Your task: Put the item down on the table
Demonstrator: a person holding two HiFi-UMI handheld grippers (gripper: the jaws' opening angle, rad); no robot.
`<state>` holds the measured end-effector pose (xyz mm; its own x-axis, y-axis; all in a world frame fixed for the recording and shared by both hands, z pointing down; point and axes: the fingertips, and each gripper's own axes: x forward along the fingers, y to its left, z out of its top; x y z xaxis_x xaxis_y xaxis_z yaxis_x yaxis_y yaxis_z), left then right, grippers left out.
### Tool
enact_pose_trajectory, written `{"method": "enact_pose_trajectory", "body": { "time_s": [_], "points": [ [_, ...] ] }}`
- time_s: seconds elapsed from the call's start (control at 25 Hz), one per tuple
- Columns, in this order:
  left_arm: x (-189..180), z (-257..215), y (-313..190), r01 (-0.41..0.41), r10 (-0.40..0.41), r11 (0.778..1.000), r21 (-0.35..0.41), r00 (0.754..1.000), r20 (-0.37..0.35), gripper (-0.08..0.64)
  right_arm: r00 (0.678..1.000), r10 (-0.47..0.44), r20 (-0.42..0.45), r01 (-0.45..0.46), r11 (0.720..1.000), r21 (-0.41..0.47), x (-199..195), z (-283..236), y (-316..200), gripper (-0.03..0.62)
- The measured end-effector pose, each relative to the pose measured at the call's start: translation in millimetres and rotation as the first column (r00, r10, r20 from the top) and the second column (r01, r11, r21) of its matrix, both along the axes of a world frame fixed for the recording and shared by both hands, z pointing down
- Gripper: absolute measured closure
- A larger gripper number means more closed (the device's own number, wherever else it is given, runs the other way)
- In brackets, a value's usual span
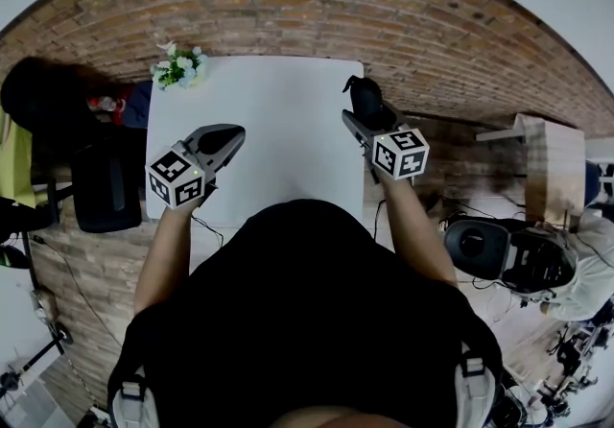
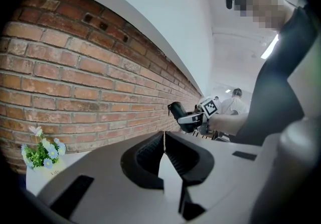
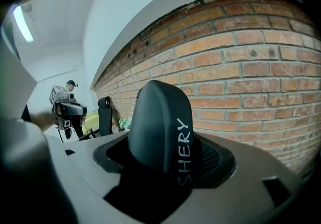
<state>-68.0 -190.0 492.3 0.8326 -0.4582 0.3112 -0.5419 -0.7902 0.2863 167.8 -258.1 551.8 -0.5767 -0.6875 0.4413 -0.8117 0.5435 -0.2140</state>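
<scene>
- Chair (image 1: 106, 188) stands just beside the table's left edge, dark and out of the way of both arms.
- Flowers (image 1: 179, 66) sit on the far left corner of the table (image 1: 278, 129), the only thing seen on it. This leaves the white top bare for a set-down.
- Left gripper (image 1: 228, 140) hangs over the near left part of the table. Its own view shows the jaws pressed together with nothing between them. It has no part in the carrying, and it is probably parked there so as not to cross the other arm.
- Right gripper (image 1: 365, 109) is held over the table's right edge, aimed at the brick wall (image 3: 251, 57) and not down at the top.
- Item (image 3: 160, 127), a rounded black piece with white lettering on its side, is clamped between the right jaws and stands up out of them. From the head view it shows as a dark shape (image 1: 357, 87) at that gripper's tip.
- Table does not appear in the right gripper view, so the item seems to be in the air and not resting on anything, and the task is not yet done.
- Next move would likely call for tipping the right gripper down and inward over the bare top, then parting the jaws once the item touches. Releasing near the edge could let it roll off.
</scene>
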Motion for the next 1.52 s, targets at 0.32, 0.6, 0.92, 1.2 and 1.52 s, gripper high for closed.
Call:
{"method": "enact_pose_trajectory", "body": {
  "time_s": [0.32,0.6,0.92,1.2,1.52],
  "points": [
    [1,7,-4,-0.002,0.002,1.000,-0.011,1.000,-0.002,0.543,1.000,-0.001,-0.024,0.000,0.999,-0.044,-3,27,-2,0.241],
    [5,9,-9,-0.004,0.004,1.000,-0.019,1.000,-0.006,0.538,1.000,-0.011,-0.015,0.009,0.994,-0.105,-7,53,-2,0.241],
    [6,10,-12,-0.017,0.017,1.000,-0.020,1.000,-0.020,0.534,0.999,-0.026,-0.027,0.021,0.986,-0.164,-12,84,-3,0.241],
    [9,11,-15,-0.018,0.017,0.999,-0.028,1.000,-0.023,0.531,0.998,-0.031,-0.051,0.019,0.975,-0.222,-11,115,0,0.241],
    [10,16,-19,-0.013,0.012,0.999,-0.034,1.000,-0.020,0.531,0.995,-0.018,-0.097,-0.011,0.957,-0.289,0,160,0,0.240]
  ]
}}
